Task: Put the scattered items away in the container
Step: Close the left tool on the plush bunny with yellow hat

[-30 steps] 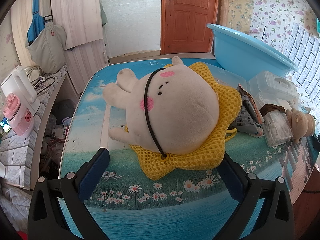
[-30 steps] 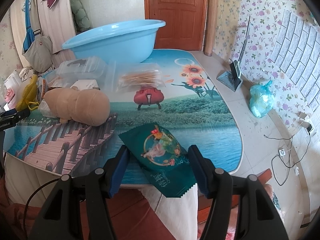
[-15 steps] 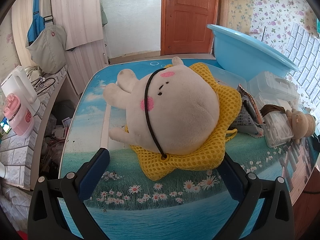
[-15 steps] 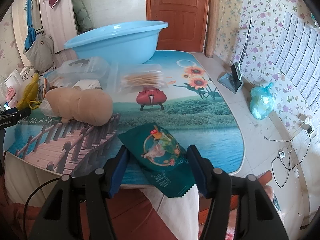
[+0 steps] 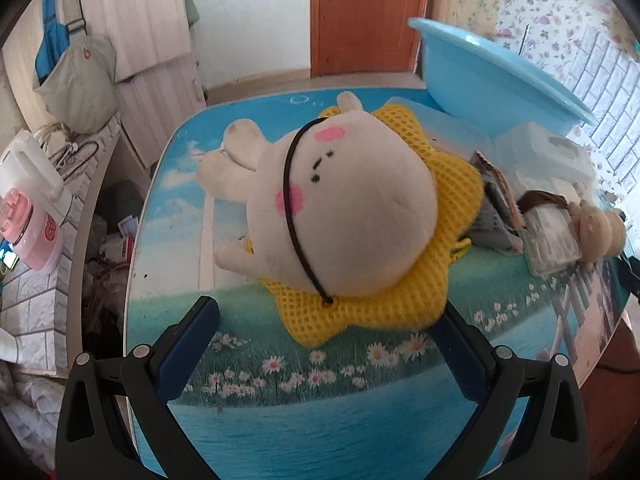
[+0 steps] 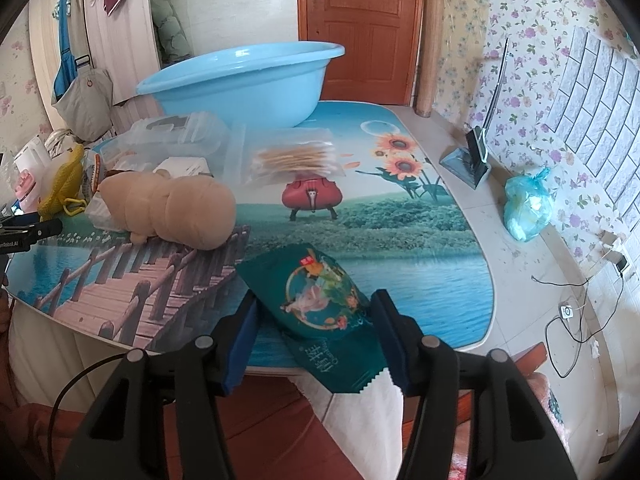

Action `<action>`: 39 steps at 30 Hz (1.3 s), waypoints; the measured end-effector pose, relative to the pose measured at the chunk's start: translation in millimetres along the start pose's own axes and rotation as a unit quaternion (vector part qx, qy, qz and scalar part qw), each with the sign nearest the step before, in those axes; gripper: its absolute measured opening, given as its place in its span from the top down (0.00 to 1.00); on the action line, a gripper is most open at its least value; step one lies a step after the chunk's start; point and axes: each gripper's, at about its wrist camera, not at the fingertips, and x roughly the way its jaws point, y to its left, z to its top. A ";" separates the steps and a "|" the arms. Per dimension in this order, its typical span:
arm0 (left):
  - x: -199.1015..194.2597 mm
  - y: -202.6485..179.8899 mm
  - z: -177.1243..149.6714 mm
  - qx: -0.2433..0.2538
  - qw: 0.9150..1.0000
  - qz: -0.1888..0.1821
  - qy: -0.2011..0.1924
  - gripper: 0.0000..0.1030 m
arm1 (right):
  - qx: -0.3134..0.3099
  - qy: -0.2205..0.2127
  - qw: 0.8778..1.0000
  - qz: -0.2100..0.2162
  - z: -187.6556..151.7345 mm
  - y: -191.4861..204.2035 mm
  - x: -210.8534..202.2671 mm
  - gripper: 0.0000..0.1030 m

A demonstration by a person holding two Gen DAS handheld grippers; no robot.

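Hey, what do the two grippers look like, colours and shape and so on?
Both match: the left gripper and right gripper have black angular plastic frames with round silver screw heads, and two flat fingers lined with dark blue pads. A thin black cable loops beside the right one.

Free table surface (image 6: 400,248) runs along the right edge, from the printed sunflowers to the near edge. Toward the left edge, a tan plush toy (image 6: 176,212), clear plastic boxes (image 6: 176,136) and a bagged stack of crackers (image 6: 296,158) crowd the approach to the light-blue plastic basin (image 6: 240,80) at the far edge.
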 end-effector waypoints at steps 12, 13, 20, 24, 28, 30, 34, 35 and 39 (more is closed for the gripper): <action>12.0 -0.7 15.3 -0.011 1.000 0.008 0.014 0.00 | -0.006 0.003 1.000 0.007 0.4 4.8 2.0 0.56; 12.4 -0.6 15.3 -0.008 1.000 0.006 0.017 0.00 | -0.007 0.003 1.000 0.008 0.7 4.9 2.3 0.56; 14.6 4.5 18.7 0.002 1.000 -0.005 0.019 0.00 | -0.008 0.003 1.000 0.010 3.2 7.1 3.1 0.58; 5.5 4.9 10.6 0.003 1.000 -0.011 -0.012 0.15 | -0.010 0.000 1.000 0.012 4.9 10.0 2.5 0.59; -3.3 10.1 5.1 -0.002 0.999 -0.038 -0.033 0.26 | -0.008 -0.001 1.000 0.012 5.5 10.7 1.5 0.60; -10.0 12.4 2.8 -0.002 0.998 -0.049 -0.046 0.35 | -0.008 -0.002 1.000 0.012 5.8 11.5 1.0 0.60; -14.8 15.1 0.8 -0.004 0.997 -0.056 -0.046 0.38 | -0.008 -0.003 1.000 0.015 5.7 10.9 0.0 0.61; -15.1 15.4 -0.4 -0.005 0.997 -0.056 -0.045 0.38 | -0.008 -0.003 1.000 0.016 6.2 11.2 -0.5 0.61; -13.8 12.1 -8.6 0.001 0.998 -0.053 -0.029 0.36 | -0.007 -0.004 1.000 0.017 7.3 12.0 -0.9 0.61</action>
